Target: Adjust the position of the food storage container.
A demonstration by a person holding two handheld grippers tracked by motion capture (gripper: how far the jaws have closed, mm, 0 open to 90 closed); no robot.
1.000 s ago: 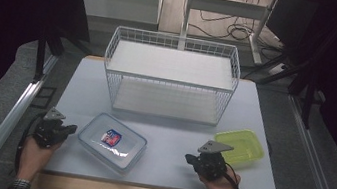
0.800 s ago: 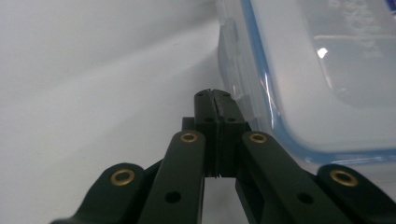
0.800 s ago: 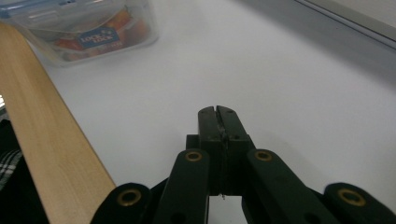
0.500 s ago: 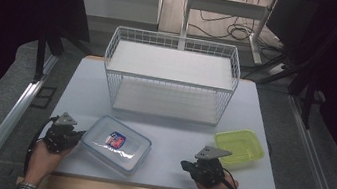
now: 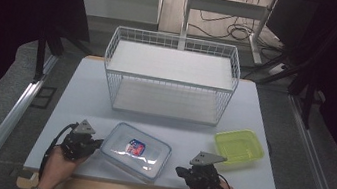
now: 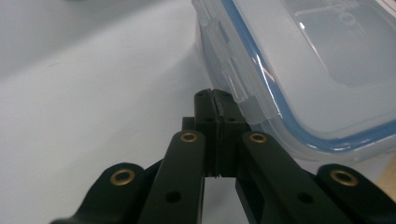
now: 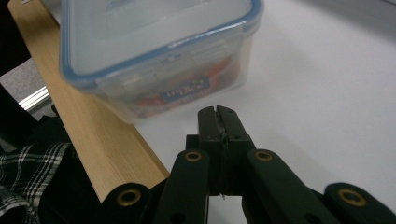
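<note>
A clear lidded container (image 5: 136, 151) sits near the counter's (image 5: 86, 92) near edge, between my left gripper (image 5: 82, 143) and right gripper (image 5: 201, 172), both pinched closed and empty. It looks stiff, light and slippery; I'd grip its side latches (image 6: 236, 79). Open room lies beyond.

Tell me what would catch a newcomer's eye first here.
Probably the clear box with a blue-rimmed lid at the table's near edge, flanked by the left gripper and right gripper, both with jaws shut. Behind it a white wire rack stands mid-table, and a yellow-green tray lies at the right.
</note>
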